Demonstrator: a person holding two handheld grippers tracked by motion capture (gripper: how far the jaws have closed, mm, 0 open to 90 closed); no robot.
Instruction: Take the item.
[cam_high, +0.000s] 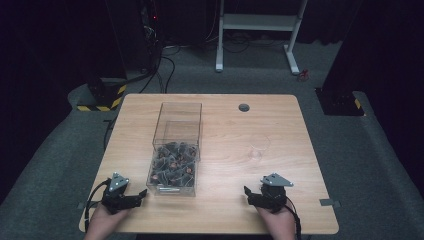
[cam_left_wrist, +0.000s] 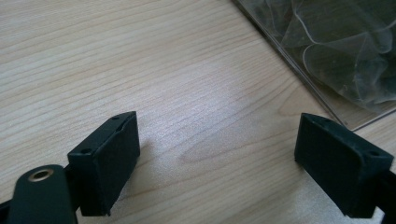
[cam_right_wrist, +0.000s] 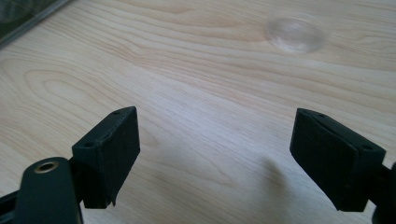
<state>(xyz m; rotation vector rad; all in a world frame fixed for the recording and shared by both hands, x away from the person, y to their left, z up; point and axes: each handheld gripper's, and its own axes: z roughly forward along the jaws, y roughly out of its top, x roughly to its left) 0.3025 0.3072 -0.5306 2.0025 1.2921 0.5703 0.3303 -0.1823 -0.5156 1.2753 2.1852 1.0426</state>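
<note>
My left gripper (cam_high: 131, 199) rested at the table's (cam_high: 280, 120) near edge, jaws spread, just beside the clear box (cam_high: 176, 150), my right gripper (cam_high: 255, 196) likewise spread and empty, near the clear cup (cam_high: 259, 146).

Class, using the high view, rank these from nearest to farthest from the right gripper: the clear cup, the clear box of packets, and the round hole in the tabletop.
From the right gripper:
1. Clear cup, straight ahead of it on the table's right half.
2. Clear box of packets, off to its left, mid-table.
3. Round hole, near the table's far edge.
</note>
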